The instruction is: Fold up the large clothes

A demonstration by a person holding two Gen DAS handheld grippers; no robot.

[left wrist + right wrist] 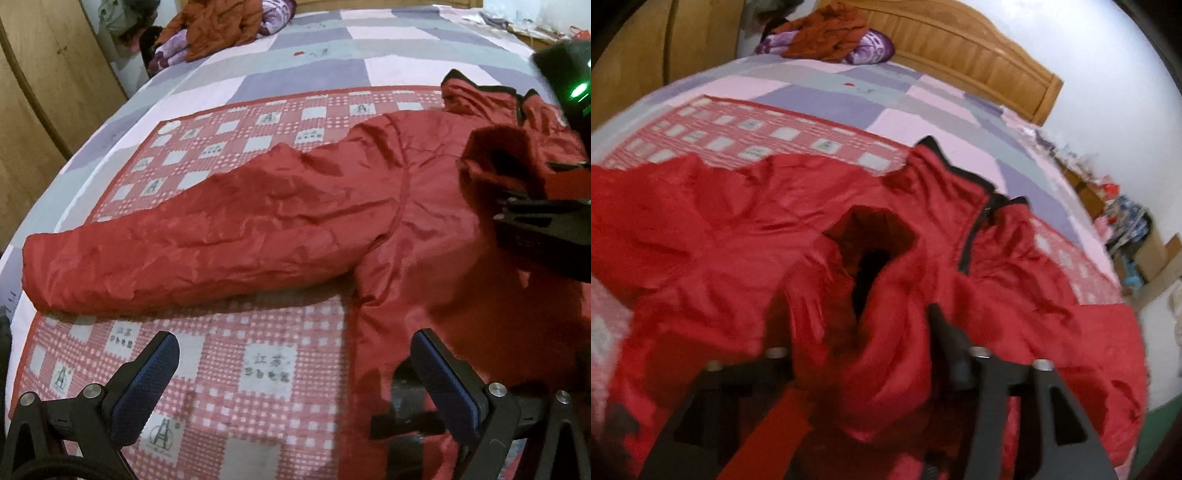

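Bed (303, 55) carries a red checked blanket (236, 373), and the red jacket (417, 206) lies flat across that, collar toward the headboard. One sleeve (177, 251) is stretched straight out to the jacket's side, untouched. Other sleeve's cuff (871, 266) is bunched up and lifted over the chest: right gripper (864, 332) is clenched on it (cuff opening faces the camera). Left gripper (295, 373) is released, jaws wide, hovering low over the blanket beside the jacket's hem, holding nothing. Judgement: step is folding the sleeve inward. Do it well by laying the cuff flat across the chest without dragging the body; left gripper could pin the hem.
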